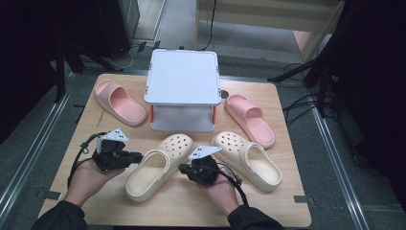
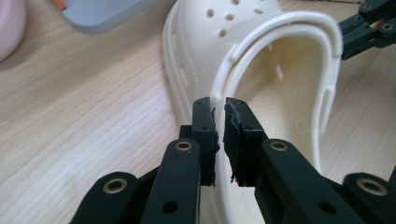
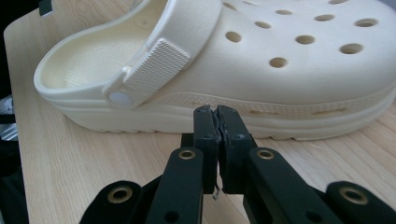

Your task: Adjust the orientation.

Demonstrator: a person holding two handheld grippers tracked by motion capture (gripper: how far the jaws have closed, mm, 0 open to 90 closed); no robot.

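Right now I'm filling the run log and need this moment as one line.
left gripper: nearly shut, at left clog's rim | right gripper: shut, empty, at that clog's sole edge | right clog: untouched

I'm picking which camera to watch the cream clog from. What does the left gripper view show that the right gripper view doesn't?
Left gripper view: the inside of the clog, with the left tool at its rim, jaws a slim gap apart. A grey box and a pink slide lie behind.
Right gripper view: the clog's outer side and its ribbed strap, with the right tool shut, at the sole.
Both share the cream clog, its toe holes and the wooden table.
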